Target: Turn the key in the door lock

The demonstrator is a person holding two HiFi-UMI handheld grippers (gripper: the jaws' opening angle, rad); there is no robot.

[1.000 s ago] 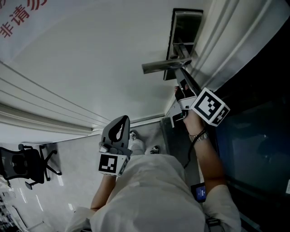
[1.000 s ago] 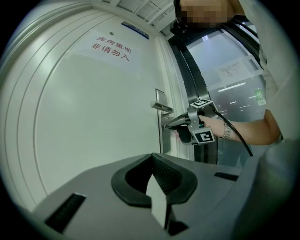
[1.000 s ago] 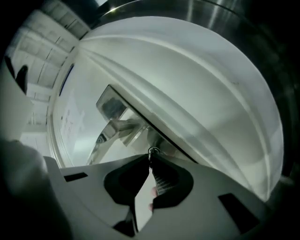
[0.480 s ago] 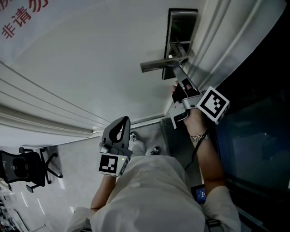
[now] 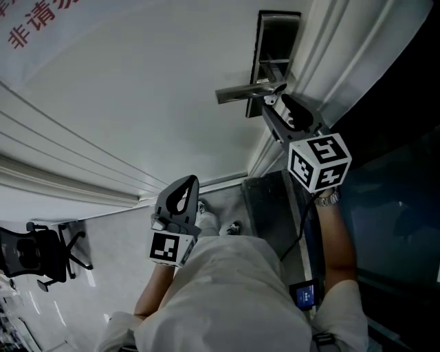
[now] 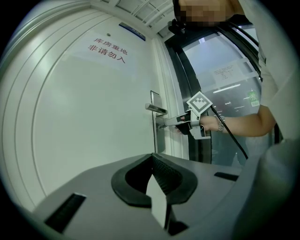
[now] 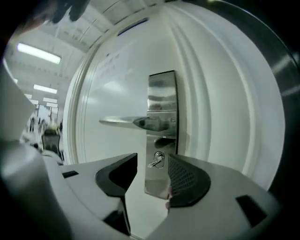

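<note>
A small silver key (image 7: 157, 161) sticks out of the steel lock plate (image 7: 161, 93), below the lever handle (image 7: 126, 123). In the right gripper view, my right gripper (image 7: 153, 164) points at the lock with its jaws opening. The key sits in the gap between them, and neither pad touches it. In the head view, the right gripper (image 5: 273, 104) reaches just under the handle (image 5: 240, 93), hiding the key. My left gripper (image 5: 181, 189) hangs low and away from the white door, its jaws together on nothing. The left gripper view shows those jaws (image 6: 157, 187) meeting.
The white door carries red lettering (image 5: 34, 20) at its upper left. A dark glass panel (image 5: 392, 206) stands to the right of the door frame. An office chair (image 5: 41, 251) stands on the floor at the lower left. The person's body fills the bottom middle.
The right gripper has rolled at the lock, its marker cube turning over. Its jaws, which were closed at the key, have spread apart. The left gripper has stayed put.
</note>
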